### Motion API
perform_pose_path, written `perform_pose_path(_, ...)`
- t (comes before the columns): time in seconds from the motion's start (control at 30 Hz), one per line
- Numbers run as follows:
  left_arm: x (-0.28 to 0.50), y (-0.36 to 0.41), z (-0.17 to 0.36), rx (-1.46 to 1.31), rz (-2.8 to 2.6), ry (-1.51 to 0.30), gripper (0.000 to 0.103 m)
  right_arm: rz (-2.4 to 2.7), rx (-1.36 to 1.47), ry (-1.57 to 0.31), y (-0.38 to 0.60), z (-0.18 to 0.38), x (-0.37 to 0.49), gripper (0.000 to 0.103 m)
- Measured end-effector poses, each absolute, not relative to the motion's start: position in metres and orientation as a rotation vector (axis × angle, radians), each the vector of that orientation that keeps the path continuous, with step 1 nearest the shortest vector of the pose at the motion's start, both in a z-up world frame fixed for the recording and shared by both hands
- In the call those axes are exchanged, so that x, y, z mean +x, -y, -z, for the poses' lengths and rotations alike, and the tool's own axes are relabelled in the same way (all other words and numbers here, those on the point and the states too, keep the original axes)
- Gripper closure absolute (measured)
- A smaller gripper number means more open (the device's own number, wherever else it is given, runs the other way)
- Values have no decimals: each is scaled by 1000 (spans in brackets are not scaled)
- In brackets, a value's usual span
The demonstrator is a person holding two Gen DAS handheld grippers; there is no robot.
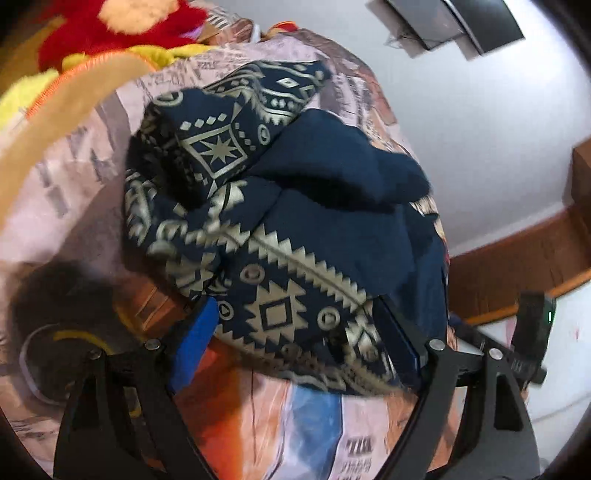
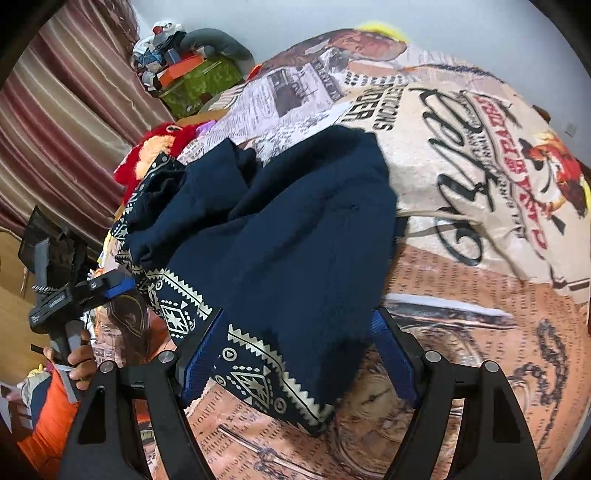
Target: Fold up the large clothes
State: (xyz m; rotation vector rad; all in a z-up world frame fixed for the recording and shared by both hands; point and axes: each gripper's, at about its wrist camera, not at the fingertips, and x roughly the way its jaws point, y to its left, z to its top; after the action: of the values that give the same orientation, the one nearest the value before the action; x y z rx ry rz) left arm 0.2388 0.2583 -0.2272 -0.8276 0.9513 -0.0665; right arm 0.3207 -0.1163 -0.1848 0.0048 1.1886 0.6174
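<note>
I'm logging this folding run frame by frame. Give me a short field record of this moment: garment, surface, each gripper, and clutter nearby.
garment: navy patterned garment, bunched in a heap, cream geometric border along its near edge
surface: printed bedspread with newspaper-style graphics
left gripper: left gripper, fingers wide apart on either side of the garment's patterned edge
right gripper: right gripper, fingers also apart, straddling the near hem
grip: neither looks closed on the cloth
clutter: red plush toy at the bed's far side; striped curtain
</note>
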Motion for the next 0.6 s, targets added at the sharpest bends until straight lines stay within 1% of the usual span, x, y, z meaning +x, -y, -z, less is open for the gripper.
perform_pose_path(0.1, 252, -260, 231, -882, 30, -936, 18, -611, -57, -1210, 105, 197, 319, 25)
perform_pose_path(0.17, 259, -260, 234, -925, -1, -923, 12, -599, -87, -1223, 101, 206, 319, 25)
perform_pose_path(0.3, 274, -247, 243, -905, -67, -955, 8, -591, -92, -1267, 99, 227, 322, 25)
perform_pose_path(0.43, 267, -225, 255, -911, -18, -992, 7, -599, -27, -1299, 106, 239, 325, 25)
perform_pose_path(0.53, 249, -223, 278, -1045, 29, -1019, 7, -612, -11, -1302, 109, 239, 327, 25)
perform_pose_path(0.6, 242, -226, 284, -1085, 27, -990, 7, -614, -20, -1299, 110, 239, 326, 25)
